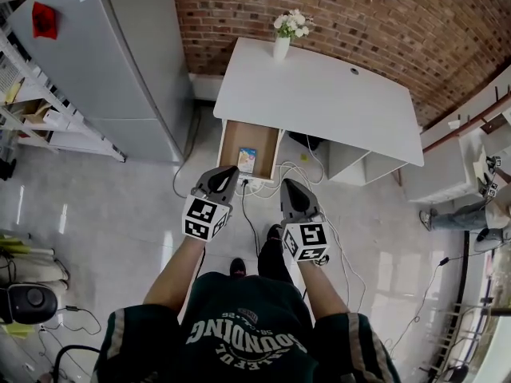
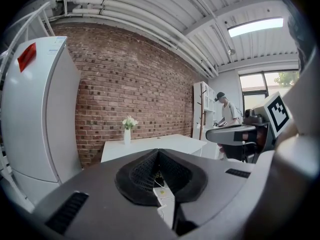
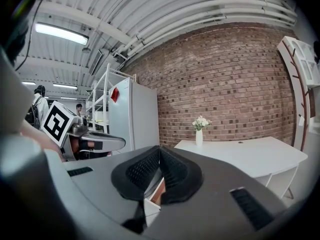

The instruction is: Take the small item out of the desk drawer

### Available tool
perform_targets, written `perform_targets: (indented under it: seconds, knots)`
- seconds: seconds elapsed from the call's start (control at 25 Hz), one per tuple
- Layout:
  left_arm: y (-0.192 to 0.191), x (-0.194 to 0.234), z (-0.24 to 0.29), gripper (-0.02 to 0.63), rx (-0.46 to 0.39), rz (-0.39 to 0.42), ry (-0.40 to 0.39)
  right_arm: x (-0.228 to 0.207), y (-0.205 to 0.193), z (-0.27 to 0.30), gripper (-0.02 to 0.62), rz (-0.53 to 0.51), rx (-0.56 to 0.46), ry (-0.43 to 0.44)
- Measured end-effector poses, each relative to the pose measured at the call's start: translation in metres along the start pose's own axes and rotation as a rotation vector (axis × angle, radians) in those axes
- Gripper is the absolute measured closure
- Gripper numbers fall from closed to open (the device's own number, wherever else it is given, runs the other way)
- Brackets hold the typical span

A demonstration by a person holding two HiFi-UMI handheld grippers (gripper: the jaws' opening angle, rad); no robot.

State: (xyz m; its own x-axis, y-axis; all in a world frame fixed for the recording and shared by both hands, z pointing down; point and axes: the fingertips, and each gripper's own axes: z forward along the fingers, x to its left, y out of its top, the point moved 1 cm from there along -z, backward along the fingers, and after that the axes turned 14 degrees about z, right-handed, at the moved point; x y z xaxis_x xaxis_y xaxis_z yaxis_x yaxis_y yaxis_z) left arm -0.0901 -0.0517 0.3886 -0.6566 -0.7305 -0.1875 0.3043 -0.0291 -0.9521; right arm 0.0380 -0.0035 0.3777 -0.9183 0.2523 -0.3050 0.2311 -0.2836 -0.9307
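A white desk stands against the brick wall, and its left drawer is pulled out. A small colourful flat item lies inside, near the drawer's front. My left gripper hovers just short of the drawer's front edge, jaws shut and empty. My right gripper is to the right of it, over the floor cables, jaws shut and empty. In the left gripper view the shut jaw tips point at the desk. The right gripper view shows its tips closed, the desk beyond.
A white vase with flowers stands on the desk's back left corner. A grey refrigerator is left of the desk. White cables lie on the floor under the drawer. White shelves and another person are at the right.
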Motion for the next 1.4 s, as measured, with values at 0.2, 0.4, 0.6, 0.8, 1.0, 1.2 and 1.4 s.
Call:
perform_targets:
  seconds: [0.2,0.4,0.6,0.8,1.0,1.2,1.4]
  knots:
    - [0.0,0.008,0.021,0.591,0.015,-0.002,0.019,-0.015,0.003,0.02,0.571,0.009,0.012,0.031]
    - [0.0,0.016,0.047,0.591,0.036,-0.009,0.044,-0.035,0.014,0.044,0.571,0.015,0.018,0.066]
    - [0.006,0.02,0.078,0.591,0.054,-0.016,0.077,-0.063,0.027,0.065,0.571,0.016,0.031,0.103]
    - [0.007,0.02,0.108,0.591,0.086,-0.033,0.114,-0.091,0.036,0.086,0.571,0.01,0.056,0.144]
    - [0.008,0.019,0.134,0.591,0.11,-0.05,0.156,-0.117,0.043,0.103,0.571,0.002,0.085,0.194]
    - [0.004,0.02,0.148,0.591,0.14,-0.07,0.202,-0.135,0.045,0.116,0.571,-0.007,0.113,0.245]
    - [-0.001,0.024,0.157,0.589,0.171,-0.067,0.228,-0.141,0.043,0.128,0.571,-0.002,0.131,0.277]
